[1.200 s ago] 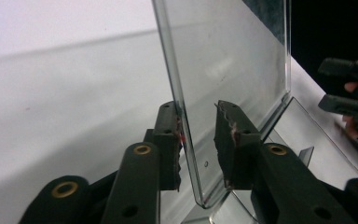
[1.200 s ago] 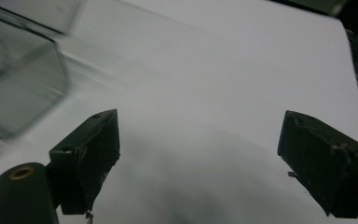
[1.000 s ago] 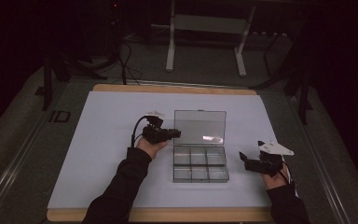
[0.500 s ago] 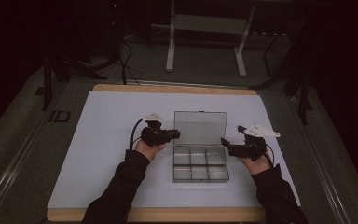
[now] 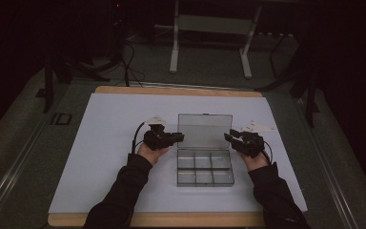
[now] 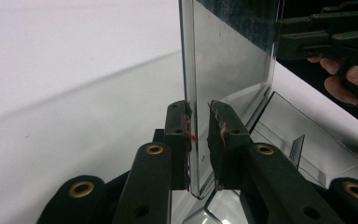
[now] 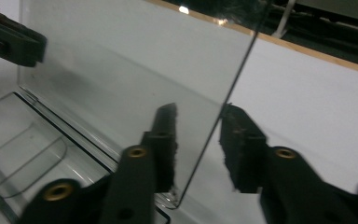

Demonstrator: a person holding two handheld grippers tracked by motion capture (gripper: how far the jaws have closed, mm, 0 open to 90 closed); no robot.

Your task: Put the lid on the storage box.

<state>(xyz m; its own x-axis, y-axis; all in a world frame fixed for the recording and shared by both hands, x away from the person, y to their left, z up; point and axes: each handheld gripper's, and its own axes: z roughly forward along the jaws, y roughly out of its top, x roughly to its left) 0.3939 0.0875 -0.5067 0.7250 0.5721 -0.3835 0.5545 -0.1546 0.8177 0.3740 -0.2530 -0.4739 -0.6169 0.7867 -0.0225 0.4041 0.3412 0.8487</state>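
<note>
A clear plastic compartment box (image 5: 205, 184) lies open on the white mat, its lid (image 5: 205, 125) standing upright at the back. My left gripper (image 5: 180, 138) is shut on the lid's left edge; the pads (image 6: 177, 135) clamp the clear sheet (image 6: 228, 60) low down. My right gripper (image 5: 228, 137) sits at the lid's right edge. Its jaws have just been closing. The lid's edge (image 7: 121, 60) runs between the right gripper's (image 7: 198, 112) pads with a gap on each side. The box's compartments look empty.
The white mat (image 5: 114, 143) covers a wooden table whose edge (image 5: 171, 219) shows in front. A metal stand (image 5: 209, 43) and cables are on the dark floor behind. The person's dark sleeves (image 5: 124, 191) come in from below, either side of the box.
The right hand has moved left and away from the table's right side to the lid's right edge. The left hand and the lid have stayed put.
</note>
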